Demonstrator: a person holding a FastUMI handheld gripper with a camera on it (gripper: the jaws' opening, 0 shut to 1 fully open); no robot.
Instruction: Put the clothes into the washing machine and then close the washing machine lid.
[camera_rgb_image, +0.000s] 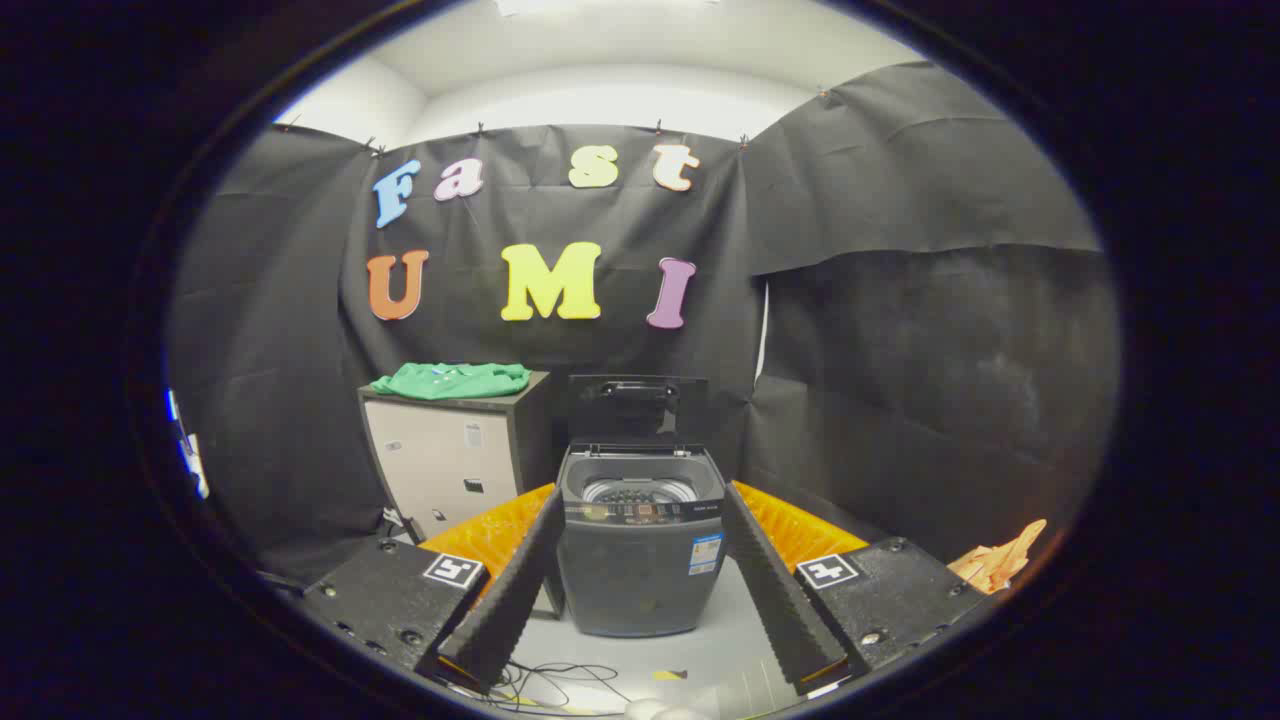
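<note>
The gripper (640, 520), fingers spread wide and holding nothing, is facing the open washing machine (640, 545), while the green shirt (452, 380) is lying farther off to the left on the cabinet (450, 460).

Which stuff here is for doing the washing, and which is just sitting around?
For the job:
green shirt folded on the cabinet
washing machine, straight ahead between the fingers
its lid, standing open
gripper, open, holding nothing

Just lying about:
cabinet beside the washer
orange cloth off to the side
cables on the floor

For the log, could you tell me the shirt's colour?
Green; the shirt shows best in the gripper view, on the cabinet.
</note>
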